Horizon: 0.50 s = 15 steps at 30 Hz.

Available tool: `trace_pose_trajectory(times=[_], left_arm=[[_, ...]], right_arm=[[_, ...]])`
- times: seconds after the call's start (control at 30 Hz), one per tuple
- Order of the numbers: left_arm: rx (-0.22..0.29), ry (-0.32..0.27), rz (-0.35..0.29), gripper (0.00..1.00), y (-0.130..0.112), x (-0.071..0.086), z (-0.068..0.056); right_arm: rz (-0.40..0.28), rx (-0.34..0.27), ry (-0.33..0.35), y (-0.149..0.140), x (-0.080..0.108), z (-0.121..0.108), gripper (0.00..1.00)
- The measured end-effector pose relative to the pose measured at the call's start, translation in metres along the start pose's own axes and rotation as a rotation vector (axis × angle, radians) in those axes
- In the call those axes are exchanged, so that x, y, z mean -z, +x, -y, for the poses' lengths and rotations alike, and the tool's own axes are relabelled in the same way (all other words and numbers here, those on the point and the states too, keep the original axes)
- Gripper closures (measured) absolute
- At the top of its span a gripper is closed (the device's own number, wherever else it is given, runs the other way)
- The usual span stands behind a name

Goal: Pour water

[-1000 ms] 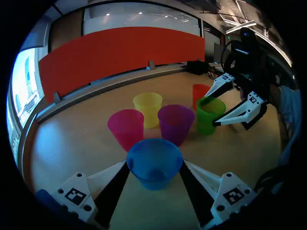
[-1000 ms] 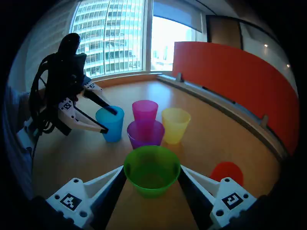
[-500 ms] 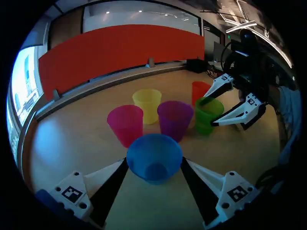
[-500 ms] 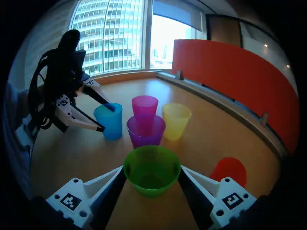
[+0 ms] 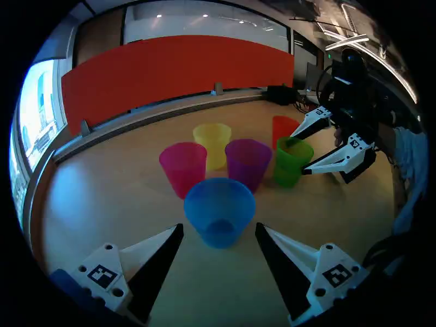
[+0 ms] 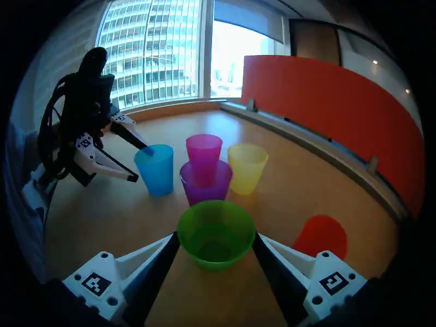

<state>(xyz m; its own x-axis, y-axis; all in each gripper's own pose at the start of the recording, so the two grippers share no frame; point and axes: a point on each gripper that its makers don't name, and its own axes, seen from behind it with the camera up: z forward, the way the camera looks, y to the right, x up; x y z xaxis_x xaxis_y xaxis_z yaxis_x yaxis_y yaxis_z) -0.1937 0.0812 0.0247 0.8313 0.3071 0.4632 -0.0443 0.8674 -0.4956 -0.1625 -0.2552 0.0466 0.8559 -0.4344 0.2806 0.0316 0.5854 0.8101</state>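
In the left gripper view, the left gripper (image 5: pixel 218 225) is spread wide. Its fingers stand clear of the blue cup (image 5: pixel 219 210) between them, toward the near edge of the tabletop (image 5: pixel 98 201). Across the cluster, the right gripper (image 5: pixel 297 154) brackets the green cup (image 5: pixel 289 163).

In the right gripper view, its fingers lie close along the green cup's sides. I cannot tell whether they press or merely flank it, and I can't make out any water.

To my eye a firm grasp comes next:
- Close squarely on the cup's mid-wall, gently, since thin plastic likely flexes.
- Lift straight up.
- Tip slowly over a neighbour's rim.

There are six cups, one of each colour: blue, green, pink cup (image 5: pixel 183 166), purple cup (image 5: pixel 248 161), yellow cup (image 5: pixel 212 143) and red cup (image 5: pixel 283 128). There are two grippers.
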Motion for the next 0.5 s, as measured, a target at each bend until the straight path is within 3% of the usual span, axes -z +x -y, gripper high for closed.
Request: trace_pose_trajectory(times=[0.5], left_arm=[[-0.008,0.028,-0.036,0.02,0.000,0.032,-0.009]], right_arm=[[0.001,-0.003,-0.072,-0.022,0.051,-0.006,0.00]])
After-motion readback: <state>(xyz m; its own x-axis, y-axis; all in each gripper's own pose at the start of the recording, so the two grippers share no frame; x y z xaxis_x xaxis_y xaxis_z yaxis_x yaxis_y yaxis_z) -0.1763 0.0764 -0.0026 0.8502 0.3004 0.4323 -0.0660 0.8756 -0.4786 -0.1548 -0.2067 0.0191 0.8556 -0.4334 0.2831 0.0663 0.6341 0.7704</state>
